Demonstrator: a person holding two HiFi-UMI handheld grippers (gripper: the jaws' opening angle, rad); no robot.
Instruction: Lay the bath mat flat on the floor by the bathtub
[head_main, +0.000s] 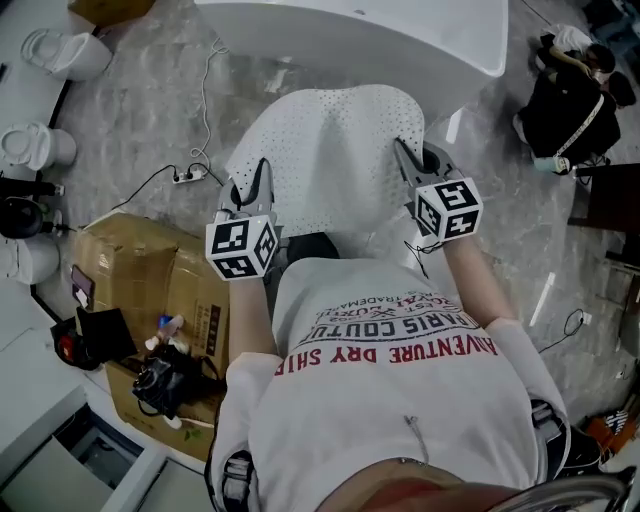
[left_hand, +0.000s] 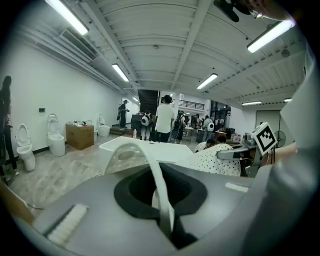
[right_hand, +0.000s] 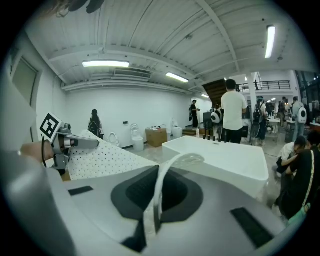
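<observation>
Marble floor fills most of the head view, with the white bathtub across the top edge. The bath mat, white and dotted with small holes, is off the floor, held spread in the air between the person and the tub, its far edge sagging toward the tub side. Left gripper is clamped on the mat's near left corner and right gripper on the near right one. Each gripper view shows a thin white mat edge pinched between closed jaws. Cardboard box sits at the left, toilets beyond it, and a power strip on its cable lies just left of the mat. Step in hand, as I judge it: carrying the mat into place, with laying not yet begun. Next move calls for lowering the far edge to the floor beside the tub, keeping the corners well apart so no fold forms, and releasing only once the mat is flat. Writing: the shirt reads "ADVENTURE DRY" in red, upside down. The box label print is too small to read.
</observation>
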